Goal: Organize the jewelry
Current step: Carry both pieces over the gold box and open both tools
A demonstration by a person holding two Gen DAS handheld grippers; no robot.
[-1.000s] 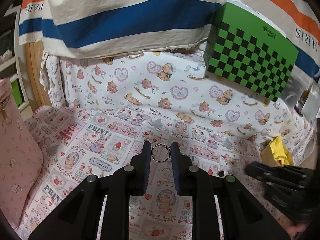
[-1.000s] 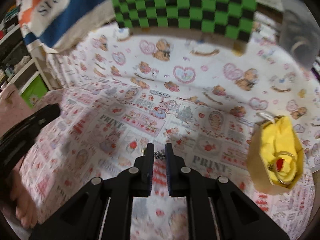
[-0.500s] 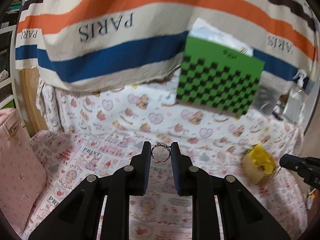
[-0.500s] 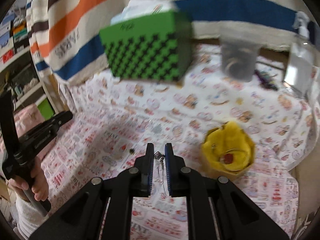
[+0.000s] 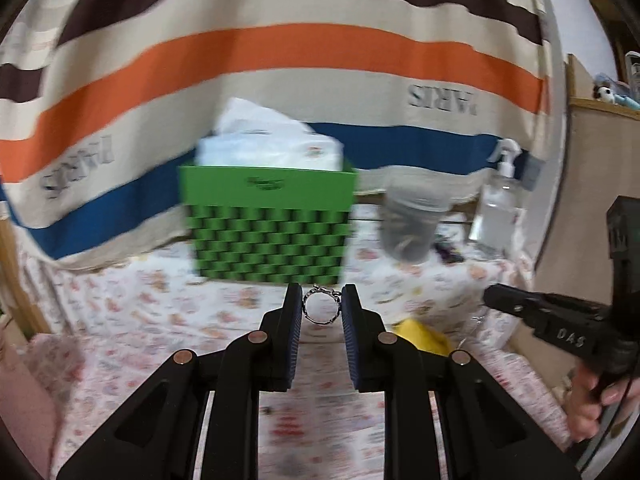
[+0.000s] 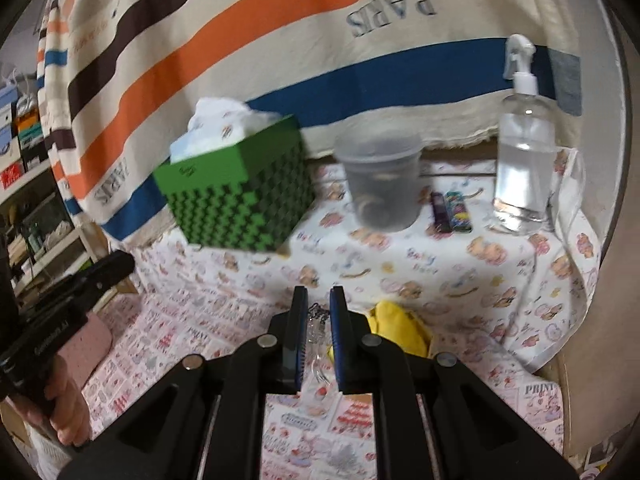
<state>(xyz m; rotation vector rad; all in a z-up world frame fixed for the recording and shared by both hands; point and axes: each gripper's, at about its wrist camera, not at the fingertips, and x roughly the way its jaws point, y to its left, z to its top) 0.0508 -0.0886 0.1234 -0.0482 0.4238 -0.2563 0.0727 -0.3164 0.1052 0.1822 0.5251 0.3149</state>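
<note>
left fingers (image 5: 322,307): clamped on small silver beaded ring (image 5: 321,307)
right fingers (image 6: 319,322): pinching thin silver chain (image 6: 316,330)
yellow pouch (image 6: 394,326): just right, nearer right hand

Shiny metal ring (image 5: 321,306), matt black plastic fingers (image 5: 294,316), printed cloth cover (image 6: 400,268).

Left tongs (image 5: 321,307) pinch ring (image 5: 321,307), right tongs (image 6: 319,309) nearly closed on chain (image 6: 318,314)
</note>
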